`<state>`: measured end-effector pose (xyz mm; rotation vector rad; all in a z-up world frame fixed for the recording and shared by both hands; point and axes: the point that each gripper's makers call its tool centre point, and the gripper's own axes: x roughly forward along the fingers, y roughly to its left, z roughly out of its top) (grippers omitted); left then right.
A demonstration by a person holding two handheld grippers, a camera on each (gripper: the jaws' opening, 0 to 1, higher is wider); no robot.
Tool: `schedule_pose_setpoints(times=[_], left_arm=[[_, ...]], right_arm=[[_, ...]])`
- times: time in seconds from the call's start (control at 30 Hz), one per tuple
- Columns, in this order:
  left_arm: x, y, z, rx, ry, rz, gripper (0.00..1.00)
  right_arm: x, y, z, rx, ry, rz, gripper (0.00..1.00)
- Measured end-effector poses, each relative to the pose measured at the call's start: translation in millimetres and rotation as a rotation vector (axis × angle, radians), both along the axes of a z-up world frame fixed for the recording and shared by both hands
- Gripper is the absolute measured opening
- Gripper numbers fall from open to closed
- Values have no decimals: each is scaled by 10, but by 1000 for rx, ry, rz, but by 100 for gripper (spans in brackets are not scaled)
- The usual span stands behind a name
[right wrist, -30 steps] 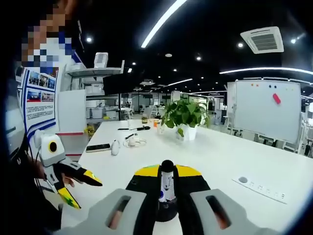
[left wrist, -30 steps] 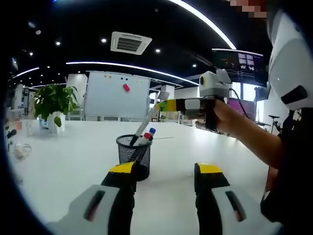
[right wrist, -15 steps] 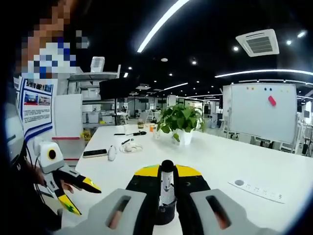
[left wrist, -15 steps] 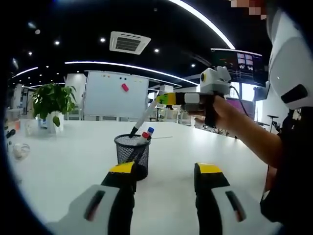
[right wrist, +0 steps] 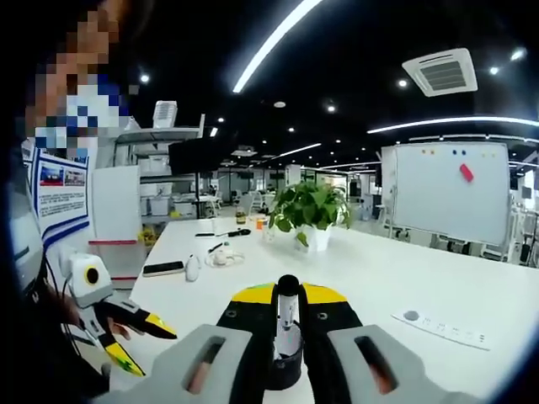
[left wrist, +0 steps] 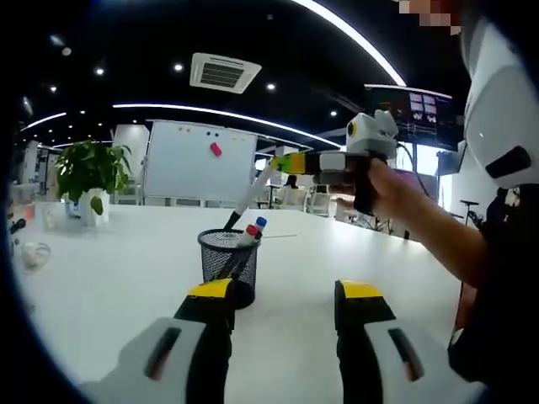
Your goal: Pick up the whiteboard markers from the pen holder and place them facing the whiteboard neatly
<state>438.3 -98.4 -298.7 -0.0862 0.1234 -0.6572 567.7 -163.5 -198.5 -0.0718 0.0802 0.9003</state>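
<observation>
Black wire-mesh pen holder (left wrist: 229, 263) — right gripper (left wrist: 280, 164) clamps a slim marker (left wrist: 250, 197), left gripper (left wrist: 282, 296) gapes.

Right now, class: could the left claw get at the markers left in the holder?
Probably yes. The left claw is open and empty, the holder stands just ahead, and its markers stick out above the rim.

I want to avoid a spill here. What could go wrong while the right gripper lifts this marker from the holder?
The marker leans with its lower end inside the mesh holder, so it may catch the rim and tip the holder. The right gripper grips only the top end, so the marker could swing or slip. The left gripper is open, not steadying the holder.
</observation>
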Motion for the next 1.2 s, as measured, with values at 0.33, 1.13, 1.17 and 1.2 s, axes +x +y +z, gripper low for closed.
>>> schedule_pose_setpoints(times=[0.33,1.13,1.17,1.2], left_arm=[[1,41,-32,2,6,15,48],[3,27,-82,2,17,10,48],[5,28,-84,3,17,10,48],[6,27,-82,1,16,10,48]], right_arm=[[30,-35,41,-20,-19,-26,13],[128,-234,1,-40,-44,-120,13],[131,-239,3,-41,-46,-123,13],[133,-244,3,-42,-46,-125,13]])
